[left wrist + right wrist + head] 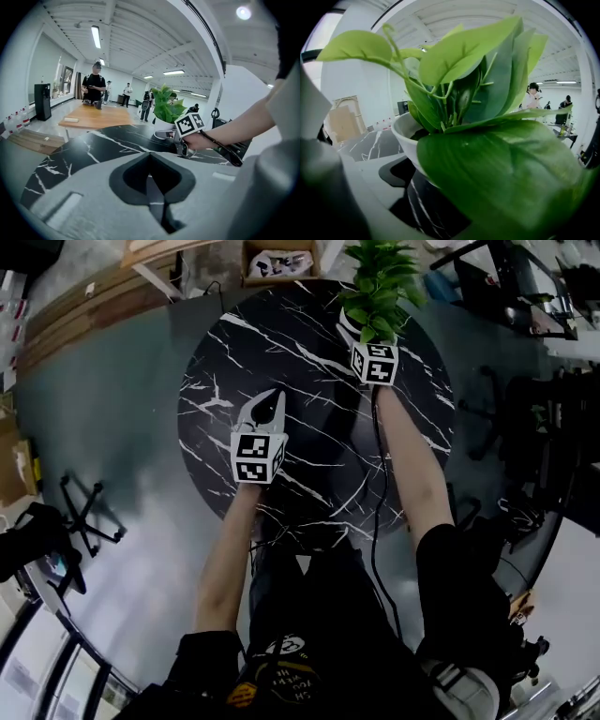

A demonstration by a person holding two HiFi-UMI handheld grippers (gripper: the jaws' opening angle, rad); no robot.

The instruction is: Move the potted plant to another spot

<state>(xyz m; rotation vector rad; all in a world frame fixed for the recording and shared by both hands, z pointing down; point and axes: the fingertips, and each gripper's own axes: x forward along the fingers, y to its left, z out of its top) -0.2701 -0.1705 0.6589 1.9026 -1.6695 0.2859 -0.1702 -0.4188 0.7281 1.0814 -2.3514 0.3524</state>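
My right tongs (360,335) gape wide just short of the potted plant (377,282) at the worktop's (239,352) far edge, my left tongs (272,399) closed and empty, so I'd straddle the white pot (401,135) squarely beneath the leaves (497,164) before squeezing.

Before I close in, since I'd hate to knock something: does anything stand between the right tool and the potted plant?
Nothing visible does. The right tool is right at the potted plant, jaws wide apart, the white pot just ahead of them on the black table. Only the plant's own leaves overhang it.
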